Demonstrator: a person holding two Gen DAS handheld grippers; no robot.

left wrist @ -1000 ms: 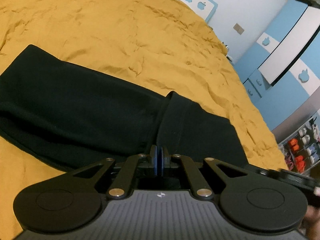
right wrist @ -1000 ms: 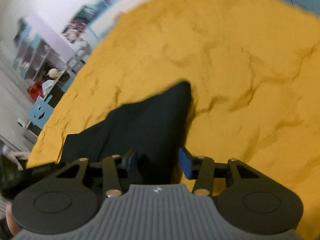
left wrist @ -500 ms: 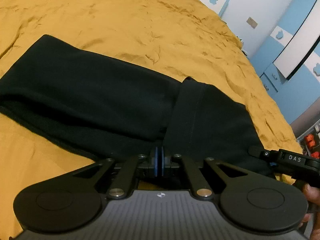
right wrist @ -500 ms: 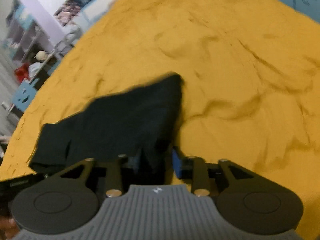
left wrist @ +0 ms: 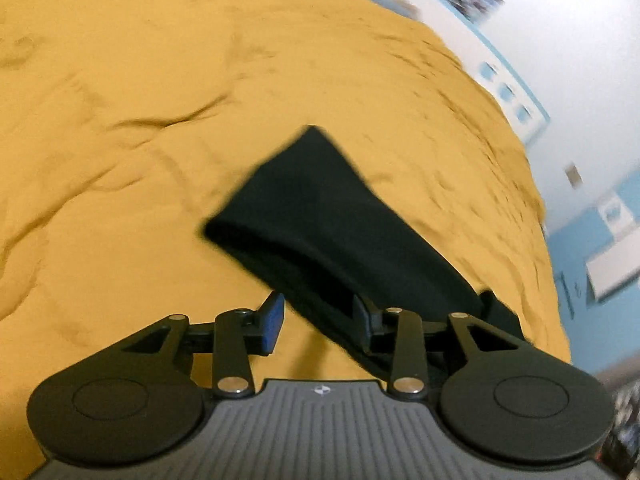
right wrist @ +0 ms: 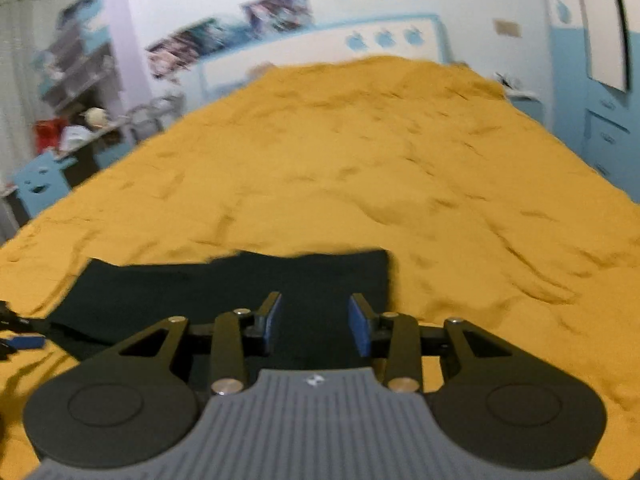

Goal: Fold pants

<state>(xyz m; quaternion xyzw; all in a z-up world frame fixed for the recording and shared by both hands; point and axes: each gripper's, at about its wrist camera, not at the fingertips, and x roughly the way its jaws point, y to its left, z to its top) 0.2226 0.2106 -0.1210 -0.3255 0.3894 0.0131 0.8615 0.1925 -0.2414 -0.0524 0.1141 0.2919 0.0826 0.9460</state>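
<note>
The black pants (left wrist: 340, 232) lie folded flat on the mustard-yellow bedspread (left wrist: 160, 80). In the left wrist view they run as a long strip from the middle down to the lower right. My left gripper (left wrist: 318, 318) is open, over the near edge of the strip, holding nothing. In the right wrist view the pants (right wrist: 240, 284) form a wide dark rectangle just ahead. My right gripper (right wrist: 314, 320) is open and empty above their near part. The tip of the other gripper (right wrist: 20, 338) shows at the left edge.
The bedspread (right wrist: 380, 160) is rumpled with shallow creases. A white and blue headboard (right wrist: 320, 48) stands at the far end. Blue cabinets (right wrist: 600, 80) line the right side. Shelves and a cluttered table (right wrist: 72, 120) stand on the left.
Both grippers have opened and let go of the pants. Both have swung to new angles; the right one now looks level along the bed. The pants lie flat.
</note>
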